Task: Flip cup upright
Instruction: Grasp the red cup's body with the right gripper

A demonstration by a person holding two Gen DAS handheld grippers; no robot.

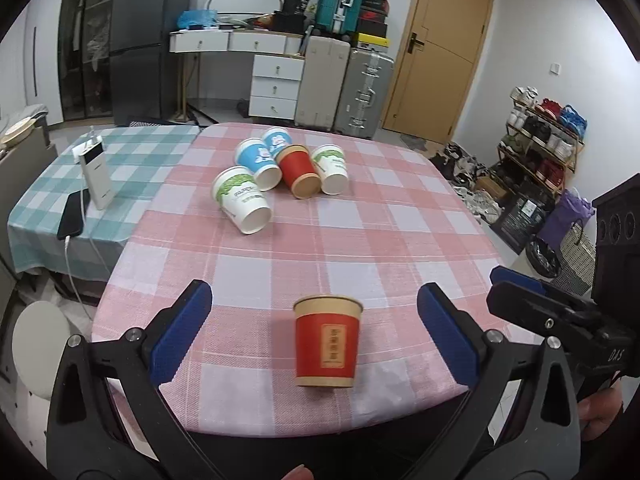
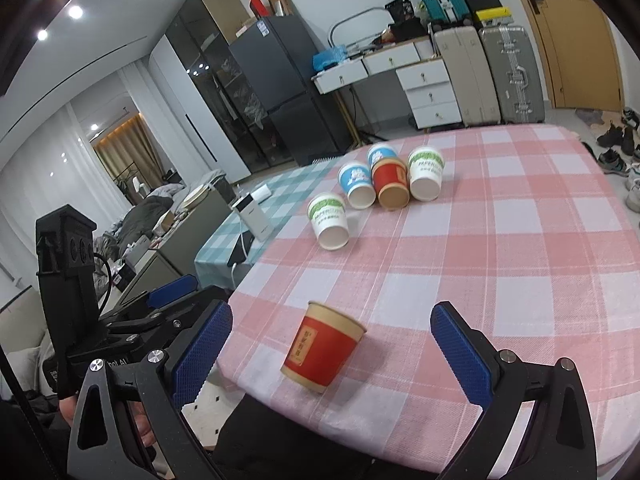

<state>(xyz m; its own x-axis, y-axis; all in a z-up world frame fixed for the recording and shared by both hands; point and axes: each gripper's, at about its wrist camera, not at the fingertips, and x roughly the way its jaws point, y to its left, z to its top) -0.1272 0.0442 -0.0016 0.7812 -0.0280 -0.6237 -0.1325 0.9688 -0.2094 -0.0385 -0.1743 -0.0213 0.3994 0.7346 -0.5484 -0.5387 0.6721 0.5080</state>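
Starting far left of the left claw [image 1: 315, 294]: noting a power bank [image 1: 95, 170] and a phone [image 1: 73, 214] lying on a green cloth [image 1: 132, 148], well apart from the work.

Holding the left claw spread wide, gripping nothing. Seeing a red cup [image 1: 326, 344] standing mouth-up just beyond the pads and between them, touching neither, close to the near edge of the table [image 1: 400, 240].

Spotting five cups [image 1: 280, 164] lying on their sides well ahead of the claw, bunched and touching, mouths facing this way. Judging those as not yet done.

Moving right: holding the right claw [image 2: 333, 312] equally wide and empty, with the same red cup just ahead, sitting nearer its left pad.

Risks, as judgement only:
- Reaching past for the pile and clipping the standing cup with a pad or frame, tipping it or sending it off the near edge.
- Nudging one lying cup and setting its neighbours rolling.
- Squeezing too hard and crushing thin paper walls.
- Crowding both claws into the same spot and bumping them together.
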